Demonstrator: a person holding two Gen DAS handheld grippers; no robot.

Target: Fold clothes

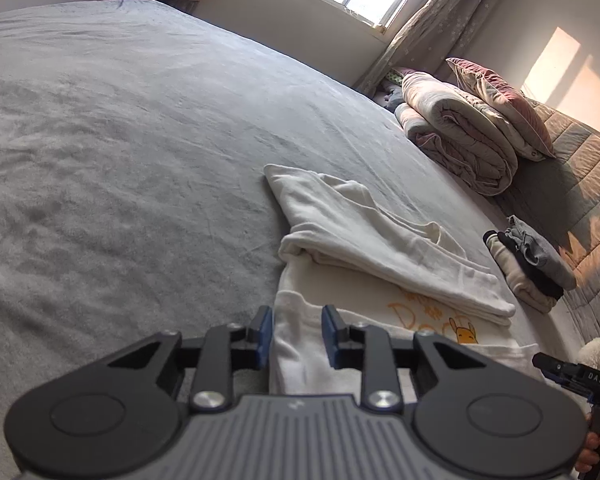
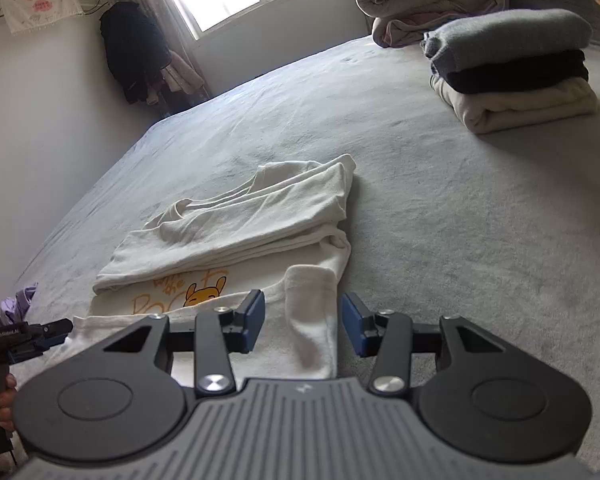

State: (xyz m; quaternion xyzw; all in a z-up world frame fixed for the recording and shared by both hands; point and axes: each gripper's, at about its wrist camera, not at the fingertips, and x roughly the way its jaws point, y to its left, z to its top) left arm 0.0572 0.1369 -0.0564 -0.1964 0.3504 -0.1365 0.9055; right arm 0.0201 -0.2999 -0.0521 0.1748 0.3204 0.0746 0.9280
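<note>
A white T-shirt (image 1: 364,236) with an orange cartoon print (image 1: 466,330) lies partly folded on the grey bed, its sleeves and sides laid over the body. My left gripper (image 1: 296,336) is open, its blue pads straddling the shirt's near left hem corner. In the right wrist view the same shirt (image 2: 252,220) lies ahead, and my right gripper (image 2: 303,324) is open around the folded near right corner (image 2: 312,312). The cloth sits between the pads of each gripper without being pinched. Each gripper shows at the edge of the other's view: right gripper (image 1: 568,372), left gripper (image 2: 32,338).
A stack of folded clothes (image 2: 512,72), grey on black on cream, sits on the grey bed sheet (image 2: 480,216) to the right. A rolled quilt (image 1: 460,136) and pillow (image 1: 504,104) lie by the headboard (image 1: 580,184). Dark clothes hang near the window (image 2: 134,56). A purple cloth (image 2: 18,300) lies at the left.
</note>
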